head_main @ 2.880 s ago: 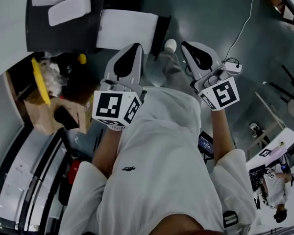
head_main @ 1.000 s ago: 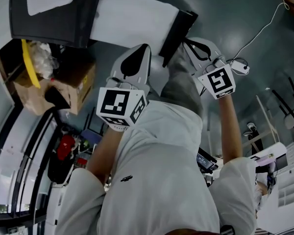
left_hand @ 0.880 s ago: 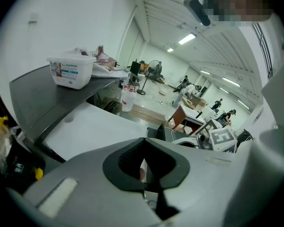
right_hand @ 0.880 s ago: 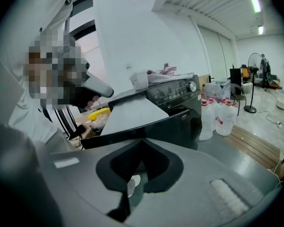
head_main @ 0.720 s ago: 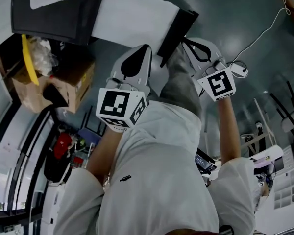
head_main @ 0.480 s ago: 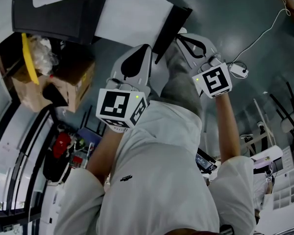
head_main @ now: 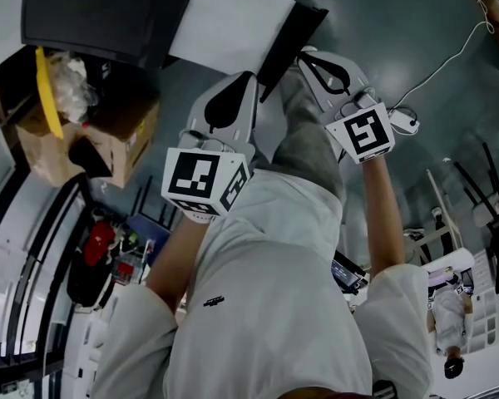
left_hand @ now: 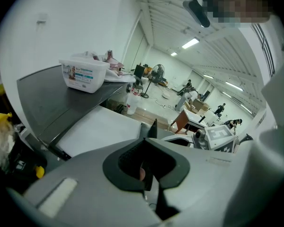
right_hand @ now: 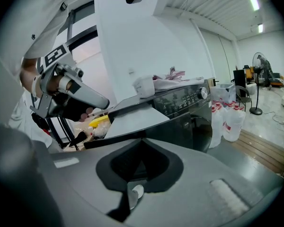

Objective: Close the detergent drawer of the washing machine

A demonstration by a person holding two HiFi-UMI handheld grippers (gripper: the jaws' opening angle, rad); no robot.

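Detergent drawer point(head_main: 233, 23) is jutting rightward from the washing machine point(head_main: 91, 15); left gripper point(left_hand: 149, 126) and right gripper point(right_hand: 142, 141) are holding their jaws together.

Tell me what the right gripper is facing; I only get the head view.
Observer: The washer. The right gripper view shows its front panel with dials.
Operator: Anything standing near it?
Observer: Clear jugs with red markings stand right of it in that view.
Operator: What's on top of it?
Observer: A white tub with a printed label, and crumpled cloth beside it.
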